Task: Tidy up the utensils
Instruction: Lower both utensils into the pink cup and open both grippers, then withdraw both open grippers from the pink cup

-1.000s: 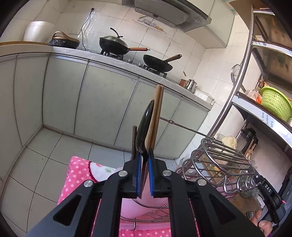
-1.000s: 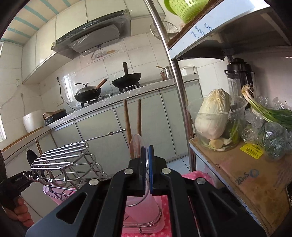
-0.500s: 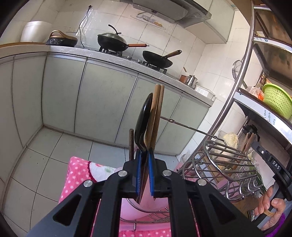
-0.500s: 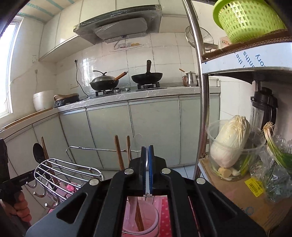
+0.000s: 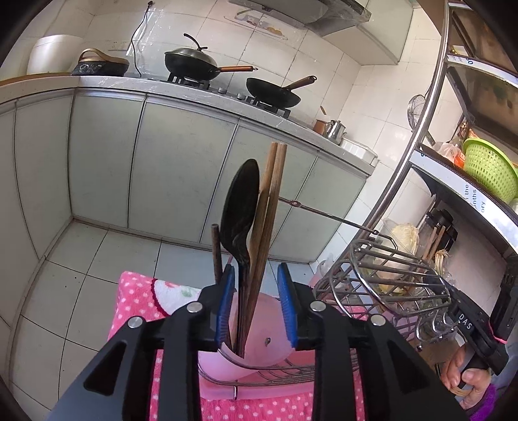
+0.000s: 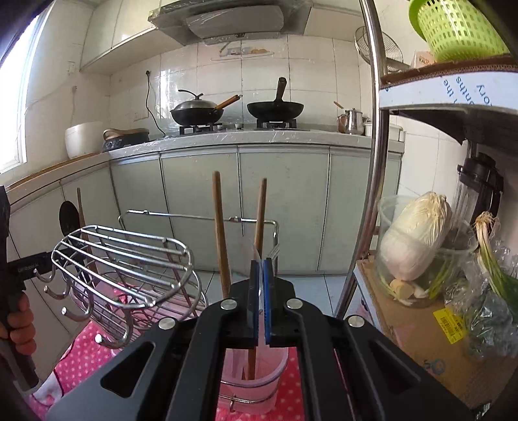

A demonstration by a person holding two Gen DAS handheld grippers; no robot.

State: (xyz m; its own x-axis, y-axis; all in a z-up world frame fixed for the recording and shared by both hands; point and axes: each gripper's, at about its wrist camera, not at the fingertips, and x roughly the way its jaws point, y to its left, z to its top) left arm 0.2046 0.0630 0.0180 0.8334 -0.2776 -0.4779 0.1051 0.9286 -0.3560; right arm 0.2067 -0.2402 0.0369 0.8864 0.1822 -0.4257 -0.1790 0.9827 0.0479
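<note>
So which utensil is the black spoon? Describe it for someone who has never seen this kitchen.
Start at the pink polka-dot cloth in the left wrist view; a pale pink holder stands on it. The black spoon stands upright in the holder, between the open left gripper fingers. Its neighbours are brown wooden sticks; it alone is black, with a broad oval bowl on top.

A home kitchen: ahead of the claw, two woks point(image 6: 238, 110) sit on a gas hob under a range hood point(image 6: 231, 19); rightward, a cabbage point(image 6: 414, 236), probably napa, on a metal shelf.

Black spoon point(image 5: 241, 207), wooden chopsticks point(image 5: 267, 207) upright in pink holder point(image 5: 265, 340).
</note>
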